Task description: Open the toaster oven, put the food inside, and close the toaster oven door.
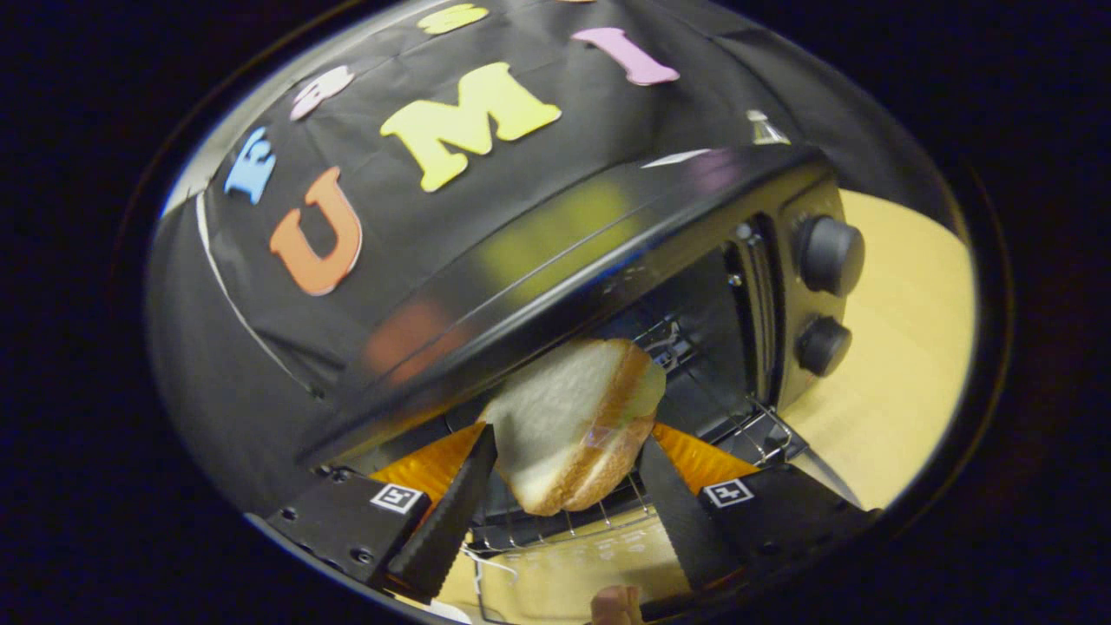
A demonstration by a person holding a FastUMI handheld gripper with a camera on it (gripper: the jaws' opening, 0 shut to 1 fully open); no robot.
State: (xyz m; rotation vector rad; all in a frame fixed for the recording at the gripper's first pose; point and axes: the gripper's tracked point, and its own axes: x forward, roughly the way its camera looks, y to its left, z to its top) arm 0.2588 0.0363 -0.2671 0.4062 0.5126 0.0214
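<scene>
The black toaster oven (555, 260) stands open, and my view of it is tilted. A sandwich of white bread (555, 408) hangs at the oven's mouth, above the front of the wire rack (768, 427). My gripper (566, 438) is shut on the sandwich, one fingertip pressing on each side. The let-down glass door (590, 555) lies just below the fingers and mirrors the rack. The oven's dark inside shows beyond the sandwich.
Two round black knobs (831, 253) (823, 345) sit on the oven's panel, right of the opening. The oven rests on a light wooden table (903, 347). A bit of a hand (618, 603) shows behind the fingers.
</scene>
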